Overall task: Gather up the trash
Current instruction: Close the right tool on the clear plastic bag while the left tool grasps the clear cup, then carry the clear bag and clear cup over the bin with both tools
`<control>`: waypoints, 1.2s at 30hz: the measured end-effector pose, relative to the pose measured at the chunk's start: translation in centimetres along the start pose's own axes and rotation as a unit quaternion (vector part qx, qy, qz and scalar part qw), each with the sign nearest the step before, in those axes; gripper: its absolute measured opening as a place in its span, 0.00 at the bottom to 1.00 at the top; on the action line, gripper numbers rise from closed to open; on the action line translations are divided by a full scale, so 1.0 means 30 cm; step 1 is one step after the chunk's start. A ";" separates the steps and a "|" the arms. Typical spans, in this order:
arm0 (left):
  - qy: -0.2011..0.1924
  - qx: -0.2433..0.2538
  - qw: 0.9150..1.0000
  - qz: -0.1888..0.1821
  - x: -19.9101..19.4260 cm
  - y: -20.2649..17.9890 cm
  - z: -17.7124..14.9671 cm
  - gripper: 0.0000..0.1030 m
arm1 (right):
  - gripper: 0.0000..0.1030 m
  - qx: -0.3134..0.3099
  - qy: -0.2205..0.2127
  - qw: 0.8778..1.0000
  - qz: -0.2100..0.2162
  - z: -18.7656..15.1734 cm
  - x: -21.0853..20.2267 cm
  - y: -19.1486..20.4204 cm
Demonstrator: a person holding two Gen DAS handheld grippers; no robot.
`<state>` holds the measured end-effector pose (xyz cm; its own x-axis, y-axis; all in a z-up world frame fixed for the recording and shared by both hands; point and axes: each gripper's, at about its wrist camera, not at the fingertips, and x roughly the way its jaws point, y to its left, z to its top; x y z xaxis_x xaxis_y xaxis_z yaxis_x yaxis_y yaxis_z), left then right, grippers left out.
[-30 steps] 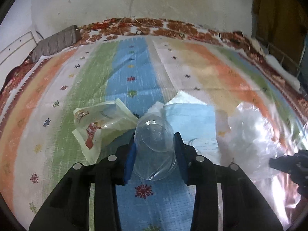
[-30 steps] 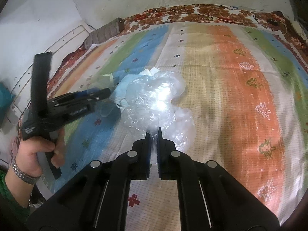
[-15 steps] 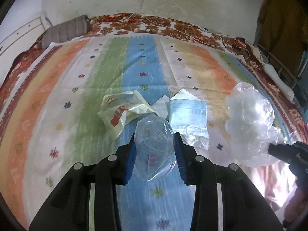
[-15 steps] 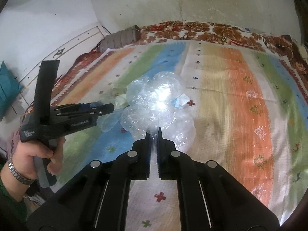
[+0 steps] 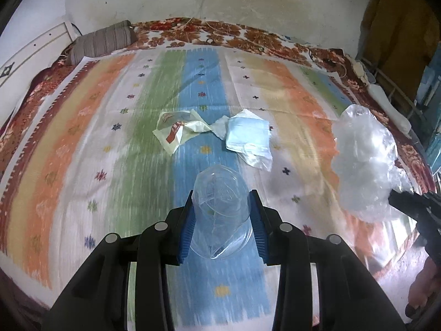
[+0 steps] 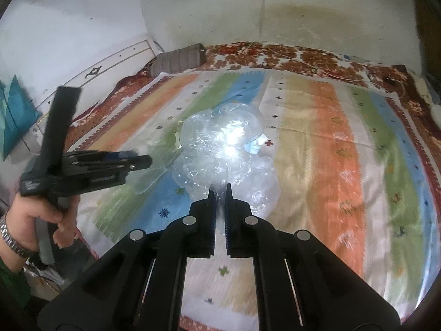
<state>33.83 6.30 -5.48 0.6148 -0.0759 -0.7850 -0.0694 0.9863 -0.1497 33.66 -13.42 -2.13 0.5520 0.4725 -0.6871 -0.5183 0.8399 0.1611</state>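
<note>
left wrist view shows the left gripper (image 5: 222, 218) clamped on a clear plastic cup (image 5: 220, 215), its blue pads pressing the cup's two sides, base pointing away over the striped bedspread (image 5: 82, 143). right wrist view shows the right gripper (image 6: 219, 193) pinched nearly closed on a fold of the clear plastic bag (image 6: 223, 151), which hangs bunched in front of it above the bed. in the left view the same bag sits off to the right, well apart from the cup.

the step in hand looks like getting the cup into the bag. to do it well, the bag's mouth has to be found first: from here it is a crumpled mass and i cannot tell where the opening is. the pinch looks thin, so a hard tug could pull the film free. bring the cup across mouth or base first toward whatever opening shows, and let go only once it is well inside, since the thin cup could bounce off the film and roll on the cloth.

left on the bedspread are a yellow wrapper (image 5: 176, 129), a blue face mask (image 5: 248, 138) and a white tissue (image 5: 220, 128) between them, lying close together near the middle.
</note>
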 end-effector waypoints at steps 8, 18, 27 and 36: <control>-0.023 -0.038 0.998 -0.039 -0.192 -0.047 -0.052 0.35 | 0.04 -0.001 -0.026 1.000 -0.005 -0.054 -0.178 0.047; -0.053 -0.037 0.996 -0.067 -0.410 -0.086 -0.154 0.35 | 0.04 -0.018 -0.065 0.998 0.014 -0.087 -0.363 0.144; -0.076 -0.053 0.989 -0.116 -0.544 -0.125 -0.239 0.35 | 0.04 -0.003 -0.075 0.997 0.024 -0.170 -0.491 0.165; -0.085 -0.021 0.988 -0.124 -0.611 -0.225 -0.348 0.36 | 0.04 -0.001 -0.087 0.996 0.032 -0.260 -0.598 0.191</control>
<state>14.82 -0.48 3.65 0.7404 -0.2848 -0.6088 0.0693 0.9333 -0.3524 15.71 -19.17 5.59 0.6222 0.5642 -0.5427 -0.5574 0.8061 0.1990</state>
